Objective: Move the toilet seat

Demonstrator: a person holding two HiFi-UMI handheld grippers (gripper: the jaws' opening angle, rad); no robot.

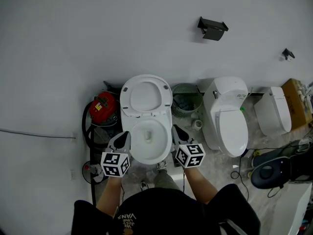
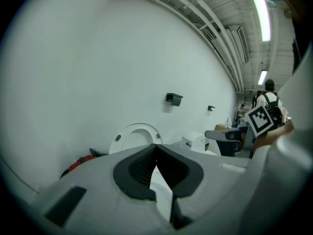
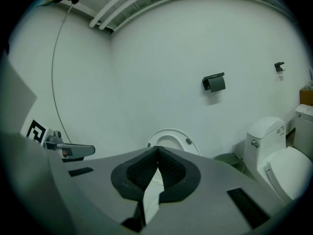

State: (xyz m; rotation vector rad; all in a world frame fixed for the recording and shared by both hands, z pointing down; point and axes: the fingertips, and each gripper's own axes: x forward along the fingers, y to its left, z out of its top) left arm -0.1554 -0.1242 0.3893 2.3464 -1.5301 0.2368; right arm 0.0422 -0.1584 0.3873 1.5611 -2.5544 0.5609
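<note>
The white toilet seat stands raised against the wall, above the open bowl. My left gripper is at the bowl's left rim and my right gripper at its right rim. Both are shut with nothing between the jaws. In the left gripper view the shut gripper points at the upright seat. The right gripper view likewise has the raised seat just beyond the shut gripper. Neither gripper touches the seat.
A second toilet with its lid down stands to the right, a third beyond it. A wire waste basket sits between the first two. A red machine with a black hose is at the left. A paper holder hangs on the wall.
</note>
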